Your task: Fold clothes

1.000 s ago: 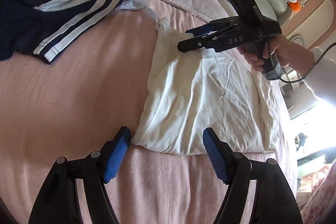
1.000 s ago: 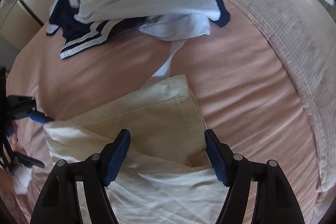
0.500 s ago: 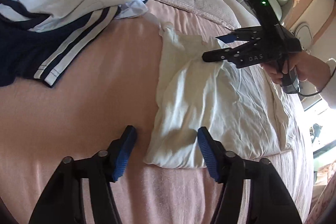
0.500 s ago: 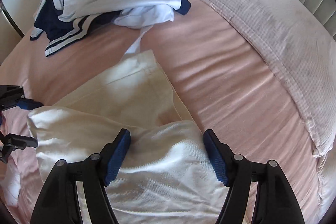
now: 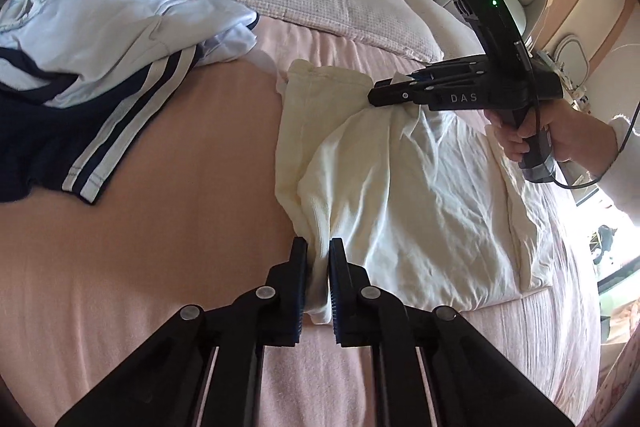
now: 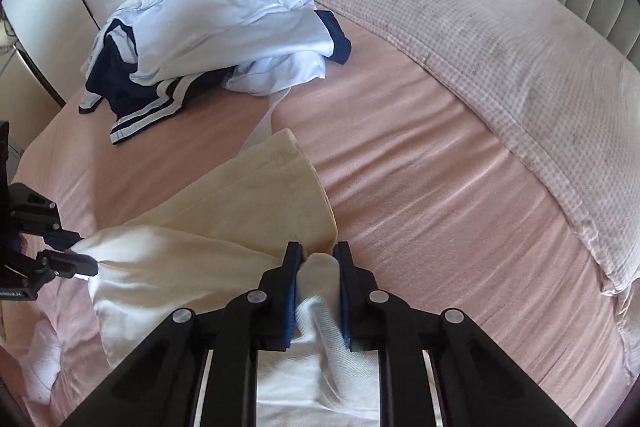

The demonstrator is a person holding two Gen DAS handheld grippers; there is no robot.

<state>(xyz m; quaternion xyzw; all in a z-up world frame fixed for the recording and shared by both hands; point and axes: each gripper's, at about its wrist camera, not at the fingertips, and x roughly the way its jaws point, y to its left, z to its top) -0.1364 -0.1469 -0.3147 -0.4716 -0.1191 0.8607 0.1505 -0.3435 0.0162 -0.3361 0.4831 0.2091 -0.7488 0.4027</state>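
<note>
From my left wrist view I can read one marking: the pale letters "DAS" on the black side of my right gripper (image 5: 390,95), at about two o'clock. I find no other legible text in either view.

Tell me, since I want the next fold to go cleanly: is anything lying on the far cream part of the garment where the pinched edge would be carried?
Nothing visible does. Both the left gripper and right gripper already pinch the white garment, and its cream far end lies bare. The pile of clothes sits beyond it.
</note>
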